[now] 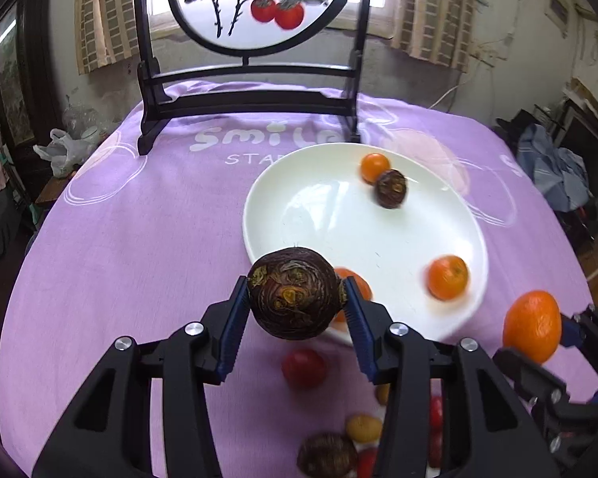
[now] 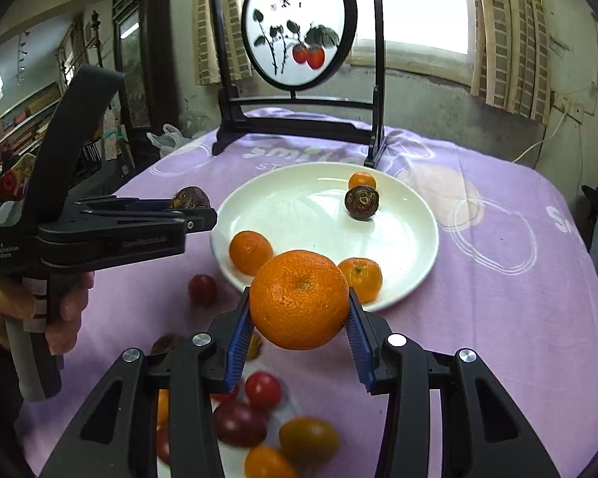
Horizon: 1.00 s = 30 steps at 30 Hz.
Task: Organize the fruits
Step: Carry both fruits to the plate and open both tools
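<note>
My left gripper (image 1: 295, 298) is shut on a dark brown round fruit (image 1: 291, 279) and holds it above the near rim of a white plate (image 1: 299, 207). My right gripper (image 2: 299, 310) is shut on a large mandarin (image 2: 299, 298), which hangs over the cloth just before the plate (image 2: 299, 215). Three smaller mandarins (image 2: 250, 252) and one brown fruit (image 2: 361, 202) lie on the plate. In the right wrist view the left gripper (image 2: 195, 215) shows from the side with its brown fruit (image 2: 189, 198). In the left wrist view the held mandarin (image 1: 532, 324) is at the right edge.
Several cherry tomatoes (image 2: 263, 390) and other small fruits lie heaped on the purple cloth (image 1: 139, 259) below the grippers, one red tomato (image 2: 202, 288) apart. A round painted screen on a black stand (image 1: 255, 91) stands behind the plate. A hand (image 2: 67, 302) grips the left handle.
</note>
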Available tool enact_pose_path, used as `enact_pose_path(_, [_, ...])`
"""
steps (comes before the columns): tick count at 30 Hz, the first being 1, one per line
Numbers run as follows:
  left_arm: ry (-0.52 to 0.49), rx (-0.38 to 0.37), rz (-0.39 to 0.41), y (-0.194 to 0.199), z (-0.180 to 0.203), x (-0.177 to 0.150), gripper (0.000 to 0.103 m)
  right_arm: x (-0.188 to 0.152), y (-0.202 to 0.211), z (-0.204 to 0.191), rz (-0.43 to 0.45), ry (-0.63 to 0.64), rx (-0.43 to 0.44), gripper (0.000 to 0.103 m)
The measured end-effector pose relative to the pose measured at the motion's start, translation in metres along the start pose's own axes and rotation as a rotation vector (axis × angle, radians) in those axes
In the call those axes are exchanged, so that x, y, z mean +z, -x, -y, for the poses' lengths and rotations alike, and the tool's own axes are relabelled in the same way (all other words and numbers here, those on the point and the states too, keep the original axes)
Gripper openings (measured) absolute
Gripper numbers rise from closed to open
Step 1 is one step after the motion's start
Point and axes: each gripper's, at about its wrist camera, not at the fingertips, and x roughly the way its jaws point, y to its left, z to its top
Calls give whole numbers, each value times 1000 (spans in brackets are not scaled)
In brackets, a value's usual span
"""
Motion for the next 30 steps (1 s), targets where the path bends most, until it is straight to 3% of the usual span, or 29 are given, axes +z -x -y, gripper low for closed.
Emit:
enact_pose_path(8, [43, 14, -81, -48, -3, 18, 47, 4, -51, 4, -89, -42, 14, 45])
enact_pose_path(10, [52, 36, -56, -49, -4, 18, 62, 3, -55, 5, -99, -53, 17, 46])
enact_pose_path(11, [65, 44, -44, -47, -5, 18, 76, 2, -55, 6, -102, -57, 24, 47])
enact_pose_path(12, [83, 43, -21, -44, -7, 17, 83, 2, -54, 6, -96, -59, 29, 50])
enact_pose_path(15, [100, 34, 2, -34, -7, 14, 85, 1, -42, 7, -59, -65, 27, 60])
enact_pose_path(21, [95, 22, 1, -11, -7, -3, 90, -6, -16, 11, -28, -82, 52, 63])
enact_pose_path(30, [30, 16, 22, 30, 1, -62, 94, -40, 22, 29, -15, -119, 20, 68])
